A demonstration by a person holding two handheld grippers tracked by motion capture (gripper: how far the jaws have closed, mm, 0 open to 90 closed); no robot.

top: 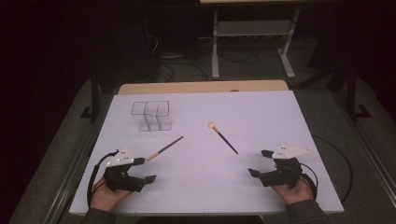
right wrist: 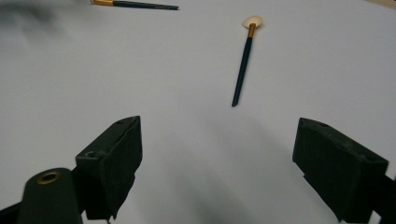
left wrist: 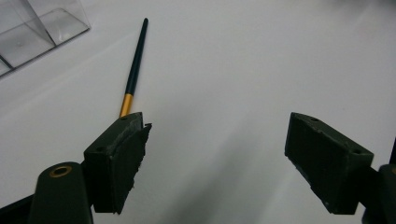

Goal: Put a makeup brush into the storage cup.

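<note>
Two slim dark-handled brushes lie on the white mat [top: 261, 112]. The left brush [top: 166, 148] has a gold ferrule, and its head end reaches my left gripper [top: 145, 170]. In the left gripper view this brush [left wrist: 136, 65] runs up from behind the left jaw, and the gripper [left wrist: 217, 140] is open and empty. The second brush [top: 224, 136] has a cream fan-shaped head and lies mid-table. In the right gripper view it [right wrist: 243, 63] lies ahead of the open, empty right gripper [right wrist: 217, 140]. In the high view my right gripper [top: 259, 162] rests at the front right.
A clear plastic organiser [top: 154, 115] with several compartments stands at the back left of the mat, and its corner [left wrist: 32, 32] shows in the left gripper view. A wooden table edge [top: 201, 87] runs behind the mat. A white desk frame [top: 252, 42] stands on the floor beyond.
</note>
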